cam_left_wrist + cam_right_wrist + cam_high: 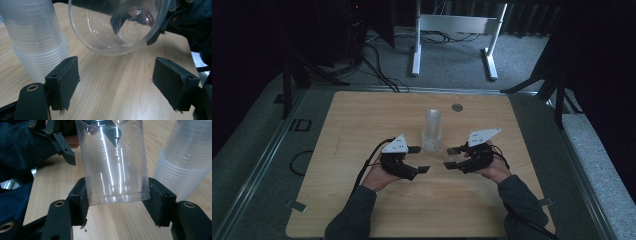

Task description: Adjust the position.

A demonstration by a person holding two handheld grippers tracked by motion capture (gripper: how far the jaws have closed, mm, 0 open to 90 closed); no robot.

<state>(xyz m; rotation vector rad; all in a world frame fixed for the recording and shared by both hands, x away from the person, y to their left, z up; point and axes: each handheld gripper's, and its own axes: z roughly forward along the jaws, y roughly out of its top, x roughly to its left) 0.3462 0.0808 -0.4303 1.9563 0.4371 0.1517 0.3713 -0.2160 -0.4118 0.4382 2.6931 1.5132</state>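
One stack of cups (432, 129), one loose cup (113, 162), two grippers (418, 159) (452, 157)

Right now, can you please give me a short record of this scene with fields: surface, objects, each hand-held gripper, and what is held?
surface: light wooden table
stack: tall stack of clear plastic cups, upright near the table's middle
single cup: one clear plastic cup, tipped on its side, mouth facing the left hand-held gripper
right hand-held gripper: black jaws closed on the single cup near its base
left hand-held gripper: jaws open, nothing between them, facing the cup's mouth
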